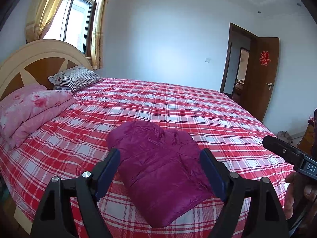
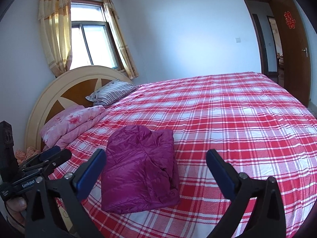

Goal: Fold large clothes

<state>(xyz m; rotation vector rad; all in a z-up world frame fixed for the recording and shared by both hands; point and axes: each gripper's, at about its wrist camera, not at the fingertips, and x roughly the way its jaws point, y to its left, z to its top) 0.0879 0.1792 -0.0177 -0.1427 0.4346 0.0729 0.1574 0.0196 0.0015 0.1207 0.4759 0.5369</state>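
Note:
A magenta puffer jacket lies folded into a compact bundle on the red plaid bed; it also shows in the right wrist view. My left gripper is open and empty, held above the near end of the jacket. My right gripper is open and empty, with the jacket under its left side. The right gripper's body shows at the right edge of the left wrist view. The left gripper's fingers show at the left of the right wrist view.
A folded pink floral quilt and a striped pillow lie by the round headboard. A curtained window is behind it. An open brown door stands at the far right. The plaid sheet stretches wide beyond the jacket.

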